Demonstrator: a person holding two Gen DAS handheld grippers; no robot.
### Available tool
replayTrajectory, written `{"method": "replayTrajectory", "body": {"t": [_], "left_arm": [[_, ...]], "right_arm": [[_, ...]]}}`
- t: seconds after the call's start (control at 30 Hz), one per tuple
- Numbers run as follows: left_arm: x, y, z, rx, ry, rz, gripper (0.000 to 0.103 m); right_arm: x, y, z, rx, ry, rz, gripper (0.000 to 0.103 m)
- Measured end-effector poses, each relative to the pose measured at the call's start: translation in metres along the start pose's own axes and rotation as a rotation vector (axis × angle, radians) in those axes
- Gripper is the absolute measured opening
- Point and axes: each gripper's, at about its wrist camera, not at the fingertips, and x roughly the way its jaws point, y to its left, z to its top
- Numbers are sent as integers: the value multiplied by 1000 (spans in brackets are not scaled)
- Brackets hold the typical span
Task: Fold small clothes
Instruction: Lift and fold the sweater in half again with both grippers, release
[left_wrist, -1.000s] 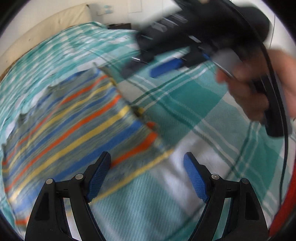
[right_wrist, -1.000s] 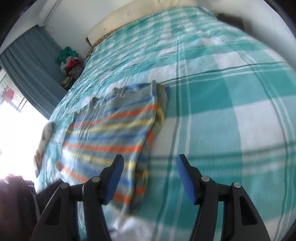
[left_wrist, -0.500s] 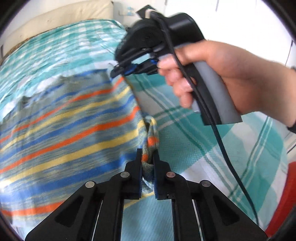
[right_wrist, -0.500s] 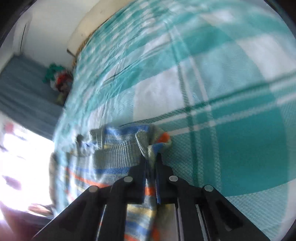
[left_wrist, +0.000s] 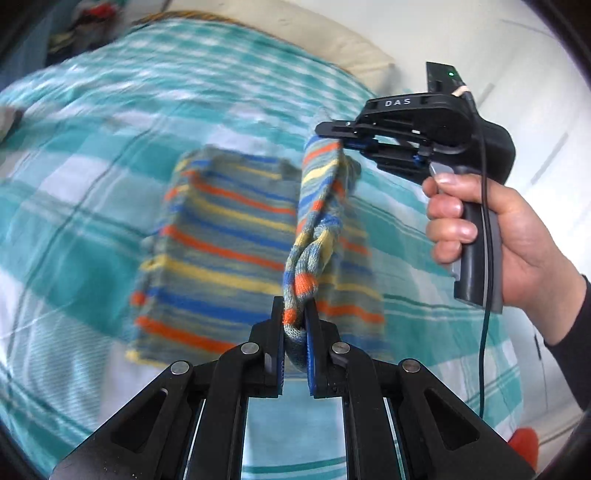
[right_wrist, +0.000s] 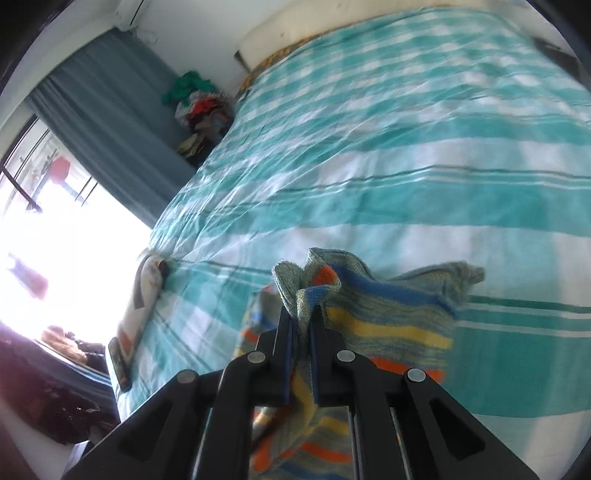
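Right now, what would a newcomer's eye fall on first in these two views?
The blue, orange and yellow striped knit garment, stretched taut in mid-air above the teal-and-white checked bedspread. The left gripper pinches its near end, and the right gripper, in a bare hand, pinches the far end.

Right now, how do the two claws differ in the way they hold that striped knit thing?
The left claw pinches the striped knit garment at a bunched, rope-like end nearest its camera, while the right claw grips its farther end, higher up. The left claw points along the edge stretched between them; the right claw comes in from the side, held in the person's right hand. Both are closed on the same edge, lifting it off the checked bedspread.
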Motion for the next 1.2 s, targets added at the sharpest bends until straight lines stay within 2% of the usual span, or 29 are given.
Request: {"method": "replayTrajectory", "body": {"t": [0.13,0.2,0.23,0.27,0.33,0.37,0.43,0.6,0.63,0.7,0.77,0.83,0.9,0.93,1.0,1.03,1.13,1.2], "left_arm": [[4,40,-6,-79,21,43,7],[16,54,-4,-101,52,65,10],[18,60,-5,-109,67,95,17],[18,64,-4,-123,66,119,18],[7,73,-9,-165,52,94,24],[-1,77,-10,-174,46,107,29],[-14,83,-8,-163,15,118,31],[-28,67,5,-63,-41,44,31],[-24,60,7,-25,-39,35,30],[-10,50,10,41,-19,50,26],[15,46,12,88,33,110,11],[42,57,10,99,115,216,8],[43,68,15,68,136,201,8],[36,70,19,61,132,201,8],[18,65,32,96,74,182,18],[15,62,38,110,58,168,27],[29,55,63,131,75,113,29],[49,53,76,150,101,143,29]], "right_arm": [[55,29,-6,-45,61,-9,8],[76,31,-12,-36,89,3,9],[84,28,-14,-3,102,41,17],[89,21,-18,56,103,98,22],[84,9,-24,163,75,197,35],[75,4,-26,181,56,219,36],[50,-1,-30,135,15,181,36],[-24,-1,-64,-196,-11,-73,36],[-36,1,-77,-257,-6,-98,35],[-51,6,-102,-327,15,-77,33],[-53,14,-131,-380,47,-25,29],[-32,13,-158,-387,118,-15,29],[-5,5,-183,-399,208,-97,27],[-6,8,-188,-422,180,-112,27],[-19,13,-183,-424,127,-94,27],[-28,15,-175,-412,91,-81,27],[-38,15,-143,-416,12,-129,27],[-31,9,-120,-395,-5,-172,27]]}}
